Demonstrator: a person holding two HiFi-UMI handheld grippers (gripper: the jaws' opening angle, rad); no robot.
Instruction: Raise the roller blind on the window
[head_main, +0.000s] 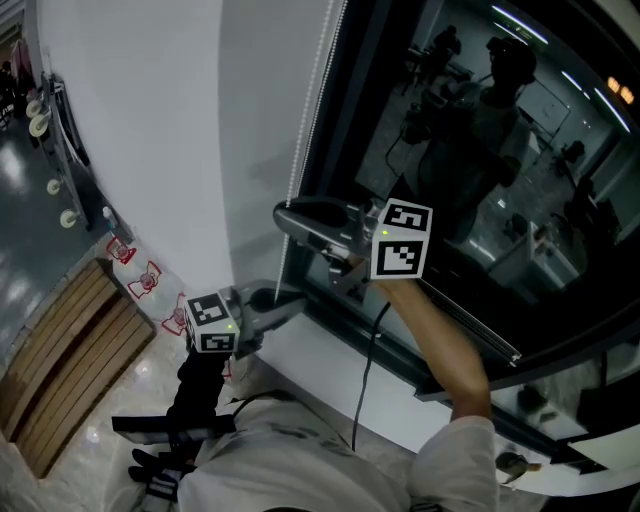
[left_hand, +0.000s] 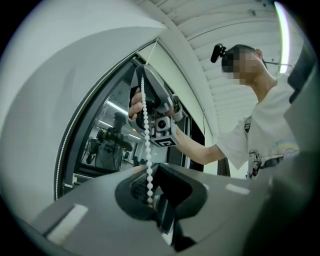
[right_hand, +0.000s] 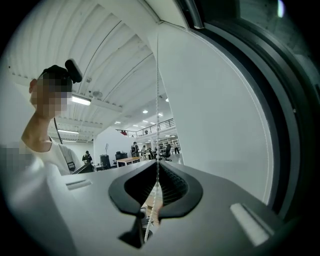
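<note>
The blind (head_main: 170, 130) hung down over its pane and reached nearly to the sill (head_main: 330, 365). The bare dark window (head_main: 520, 200) lay just beside the blind's right edge. The chain (head_main: 303, 130) of white beads ran down along that same edge.

The right gripper (head_main: 285, 216) sat at the blind's right edge, at the chain's visible lower end in the head view. Its cube (head_main: 402, 240) pointed away from the blind, over the glass. In the right gripper view its jaws were closed together at the tips on the chain (right_hand: 157, 100). The beads ran straight up from the pinch, with the blind (right_hand: 215, 125) just to the right.

The left gripper (head_main: 290, 305) was lower, near the blind's bottom right corner and above the sill. In the left gripper view its jaws (left_hand: 151, 167) met at the tips on the chain (left_hand: 145, 115). The strand ran taut up from them to the right gripper. A few beads continued down between the left jaws.

Both grippers pointed upward along the blind's edge, the right one above the left, on one strand.
</note>
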